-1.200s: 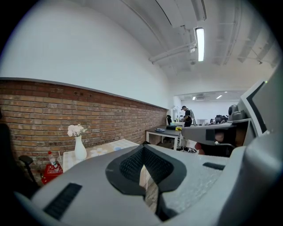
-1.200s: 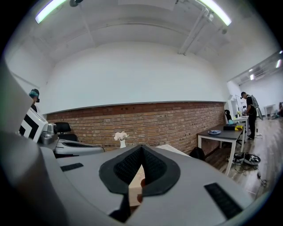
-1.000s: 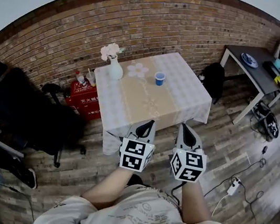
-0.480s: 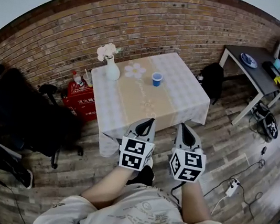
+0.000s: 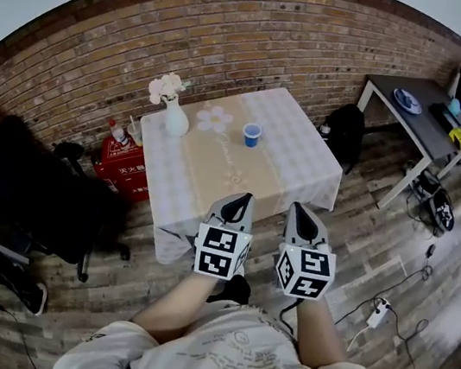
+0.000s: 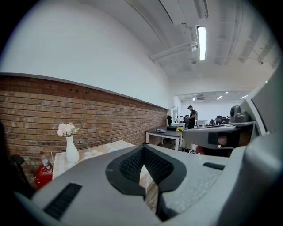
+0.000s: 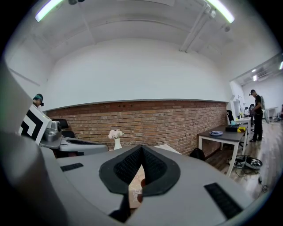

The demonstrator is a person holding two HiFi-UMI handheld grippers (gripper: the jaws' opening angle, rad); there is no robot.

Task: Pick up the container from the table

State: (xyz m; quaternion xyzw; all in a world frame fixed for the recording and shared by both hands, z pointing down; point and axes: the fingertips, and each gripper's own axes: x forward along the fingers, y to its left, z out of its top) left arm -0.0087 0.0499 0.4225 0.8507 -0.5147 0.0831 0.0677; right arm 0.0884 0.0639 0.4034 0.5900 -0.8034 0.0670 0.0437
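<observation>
The container, a small blue cup [image 5: 251, 135], stands upright on the tablecloth-covered table [image 5: 304, 161], toward its far side. A white vase with pale flowers [image 5: 172, 117] and a flower-shaped mat [image 5: 214, 118] sit left of it. My left gripper [image 5: 244, 199] and right gripper [image 5: 299, 208] hang side by side over the table's near edge, well short of the cup. Both are shut and hold nothing. In the left gripper view the shut gripper [image 6: 142, 148] points at the table with the vase [image 6: 70, 150] to its left. The right gripper [image 7: 141, 148] also points there.
A black office chair [image 5: 28, 189] and a red box [image 5: 120, 165] stand left of the table. A black bag [image 5: 345, 128] lies behind it, against the brick wall. A dark desk [image 5: 417, 114] stands at the right. Cables and a power strip [image 5: 380, 311] lie on the wooden floor.
Both grippers have drifted forward together toward the table, still shut. The table and cup have slid a little down and left in the head view.
</observation>
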